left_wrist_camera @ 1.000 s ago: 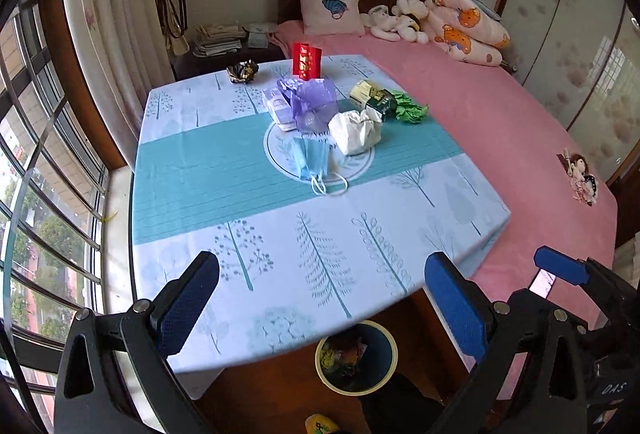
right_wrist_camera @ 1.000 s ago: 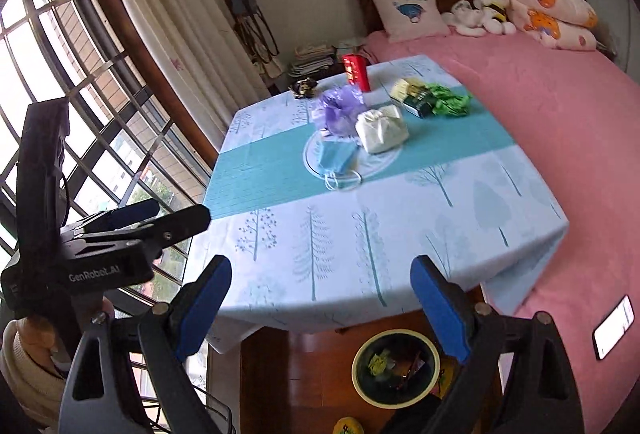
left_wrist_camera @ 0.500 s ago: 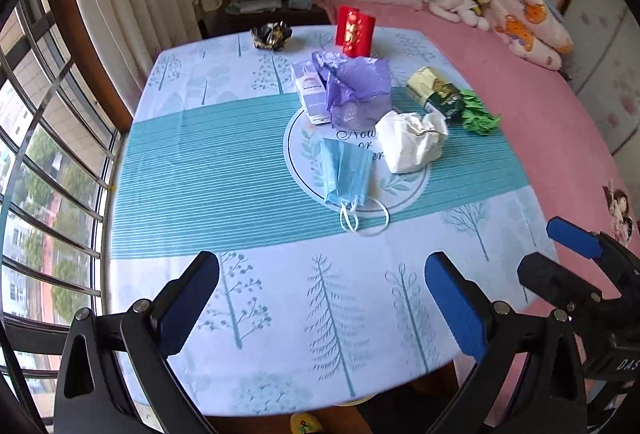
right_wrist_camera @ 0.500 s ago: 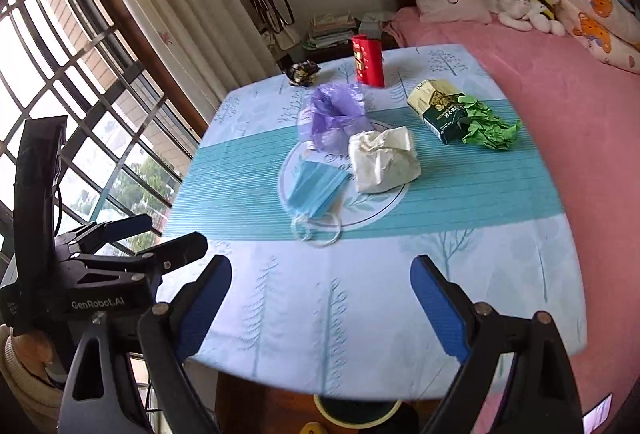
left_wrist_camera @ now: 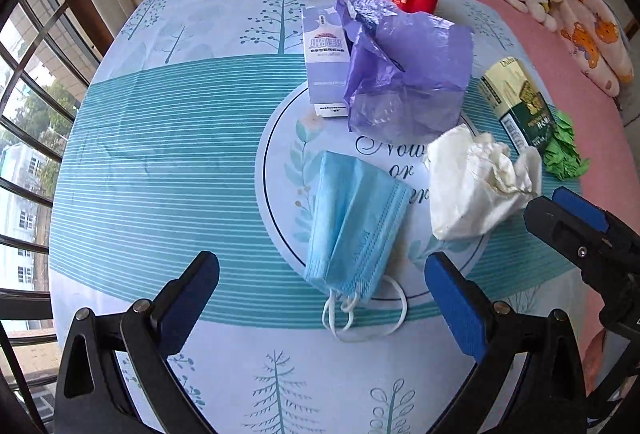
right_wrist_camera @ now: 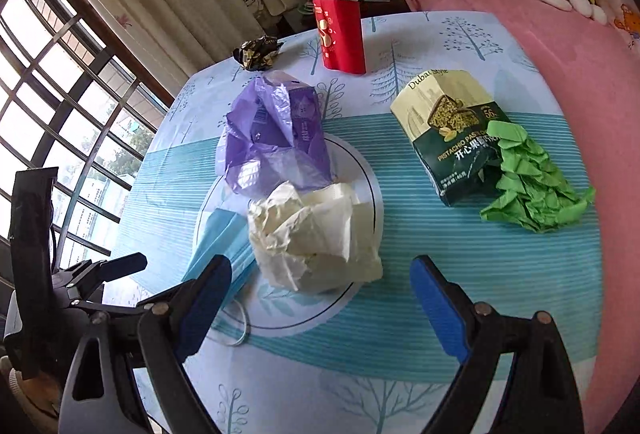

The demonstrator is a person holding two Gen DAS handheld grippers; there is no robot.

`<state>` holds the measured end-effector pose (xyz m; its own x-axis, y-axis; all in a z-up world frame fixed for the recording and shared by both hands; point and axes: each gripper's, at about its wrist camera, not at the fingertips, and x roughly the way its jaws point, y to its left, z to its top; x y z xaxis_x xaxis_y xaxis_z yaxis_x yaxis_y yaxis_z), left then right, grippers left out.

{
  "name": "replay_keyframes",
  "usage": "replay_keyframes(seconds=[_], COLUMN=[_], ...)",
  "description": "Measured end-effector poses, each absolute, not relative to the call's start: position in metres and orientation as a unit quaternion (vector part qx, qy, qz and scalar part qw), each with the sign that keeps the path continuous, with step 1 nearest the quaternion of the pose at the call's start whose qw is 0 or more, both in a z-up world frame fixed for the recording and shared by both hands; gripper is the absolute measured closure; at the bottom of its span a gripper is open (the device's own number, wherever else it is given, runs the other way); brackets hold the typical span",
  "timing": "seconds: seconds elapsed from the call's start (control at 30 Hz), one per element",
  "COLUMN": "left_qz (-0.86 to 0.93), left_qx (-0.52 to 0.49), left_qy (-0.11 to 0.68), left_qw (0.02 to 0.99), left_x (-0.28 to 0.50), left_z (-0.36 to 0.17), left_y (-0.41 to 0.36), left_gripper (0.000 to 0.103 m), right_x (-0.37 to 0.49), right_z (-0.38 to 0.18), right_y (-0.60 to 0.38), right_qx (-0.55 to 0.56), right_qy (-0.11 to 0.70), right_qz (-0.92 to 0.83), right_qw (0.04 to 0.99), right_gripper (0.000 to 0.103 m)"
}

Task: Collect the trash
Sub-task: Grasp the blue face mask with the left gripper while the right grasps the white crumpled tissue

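Surface [left_wrist_camera: 168, 137], tree-print cloth, is carrying the trash at its middle. Purple bag [left_wrist_camera: 404, 73] is lying against a small carton [left_wrist_camera: 324, 61]; pistachio box [right_wrist_camera: 452, 129] is touching green paper [right_wrist_camera: 532, 181]; white wrapper [right_wrist_camera: 316, 238] is sitting beside blue mask [left_wrist_camera: 352, 222]. Left hand-held gripper [left_wrist_camera: 320, 298] and right hand-held gripper [right_wrist_camera: 320, 294] are both hovering wide open, holding nothing.

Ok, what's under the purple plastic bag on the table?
The purple plastic bag drapes over one side of a small white and purple carton lying on the tablecloth. Whatever else lies beneath the bag is hidden.
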<state>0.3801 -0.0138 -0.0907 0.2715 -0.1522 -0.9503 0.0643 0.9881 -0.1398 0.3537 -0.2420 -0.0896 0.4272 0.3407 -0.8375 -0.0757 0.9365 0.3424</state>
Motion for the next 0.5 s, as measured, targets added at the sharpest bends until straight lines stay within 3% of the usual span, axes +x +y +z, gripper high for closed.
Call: replay_keyframes(seconds=[0.37, 0.5], left_qz=[-0.021, -0.021], left_qx=[-0.088, -0.086], left_qy=[0.636, 0.646], left_qw=[0.766, 0.758], left_x=[0.408, 0.409], left_z=[-0.126, -0.134], left_y=[-0.002, -0.006], left_gripper=[0.004, 0.004], right_x=[0.388, 0.385], right_z=[-0.126, -0.128], right_y=[-0.246, -0.243], right_qx=[0.151, 0.143], right_qy=[0.537, 0.536], right_qz=[0.166, 0.181], right_qw=[0.813, 0.812], right_gripper=[0.012, 0.021])
